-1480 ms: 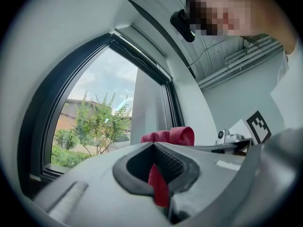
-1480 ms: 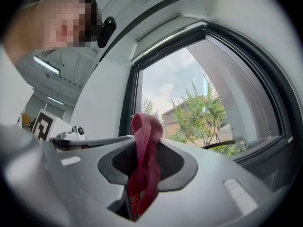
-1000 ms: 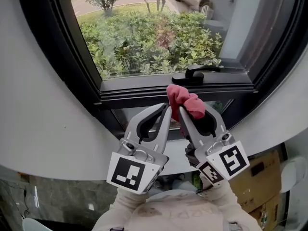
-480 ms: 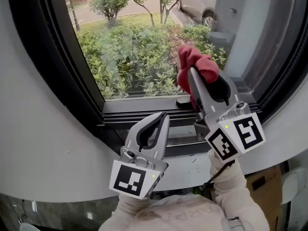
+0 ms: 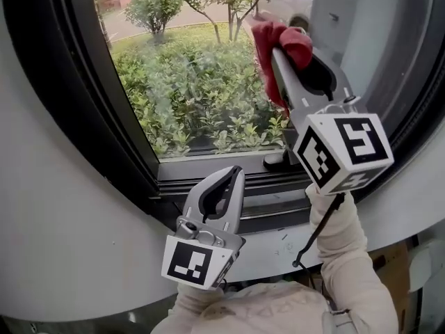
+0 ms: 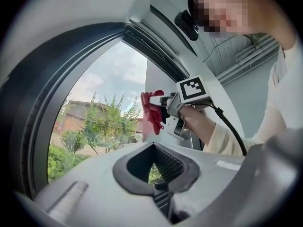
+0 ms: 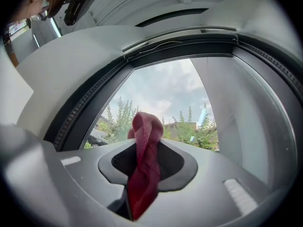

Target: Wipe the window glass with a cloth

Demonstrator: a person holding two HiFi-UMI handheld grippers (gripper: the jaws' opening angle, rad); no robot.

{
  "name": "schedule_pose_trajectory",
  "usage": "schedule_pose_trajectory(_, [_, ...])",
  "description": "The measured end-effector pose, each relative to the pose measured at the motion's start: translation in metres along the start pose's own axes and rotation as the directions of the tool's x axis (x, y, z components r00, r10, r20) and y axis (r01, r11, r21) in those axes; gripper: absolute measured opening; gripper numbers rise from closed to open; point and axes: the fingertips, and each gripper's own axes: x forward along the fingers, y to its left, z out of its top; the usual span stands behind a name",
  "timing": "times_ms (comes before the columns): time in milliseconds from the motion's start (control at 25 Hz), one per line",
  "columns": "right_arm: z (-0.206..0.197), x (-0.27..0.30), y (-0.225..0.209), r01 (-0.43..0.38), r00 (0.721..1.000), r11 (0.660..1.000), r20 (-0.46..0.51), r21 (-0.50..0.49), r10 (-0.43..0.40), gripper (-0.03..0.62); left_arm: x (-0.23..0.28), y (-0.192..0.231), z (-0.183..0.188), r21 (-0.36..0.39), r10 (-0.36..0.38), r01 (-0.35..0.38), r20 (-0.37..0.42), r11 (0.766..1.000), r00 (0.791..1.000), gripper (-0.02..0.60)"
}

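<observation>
Head view: the right gripper [image 5: 279, 53] is up at the far right of the clear window glass [image 5: 195, 82]. Its jaws are clamped on a bunched red cloth [image 5: 267, 36] that sticks out past their tips toward the pane; whether it touches the glass I cannot tell. The left gripper [image 5: 236, 174] hangs lower and nearer, by the dark window frame [image 5: 201, 171], jaws together on nothing.

Left gripper view: its jaws are closed and bare. The cloth shows farther off, at the right gripper's tip.

Right gripper view: the cloth stands pinched between the jaws, its folded top rising beyond them before the glass.
</observation>
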Motion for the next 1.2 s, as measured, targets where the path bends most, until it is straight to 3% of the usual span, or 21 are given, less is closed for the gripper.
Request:
schedule_pose_trajectory(240, [-0.025,-0.008,0.004,0.03,0.999,0.999,-0.016,-0.013,-0.03,0.123,-0.005,0.006,-0.014,-0.01,0.012,-0.012,-0.01,1.0,1.0,0.0])
schedule_pose_trajectory(560, [-0.025,-0.013,-0.022,0.054,0.998,0.997,-0.015,-0.053,-0.054,0.124,0.007,-0.007,-0.014,0.002,0.004,-0.004,-0.015,1.0,1.0,0.0])
schedule_pose_trajectory(1200, [-0.037,-0.078,-0.176,0.227,0.973,0.969,-0.014,-0.098,-0.229,0.126,0.088,-0.094,-0.028,0.028,-0.092,0.092,-0.019,0.995,0.996,0.0])
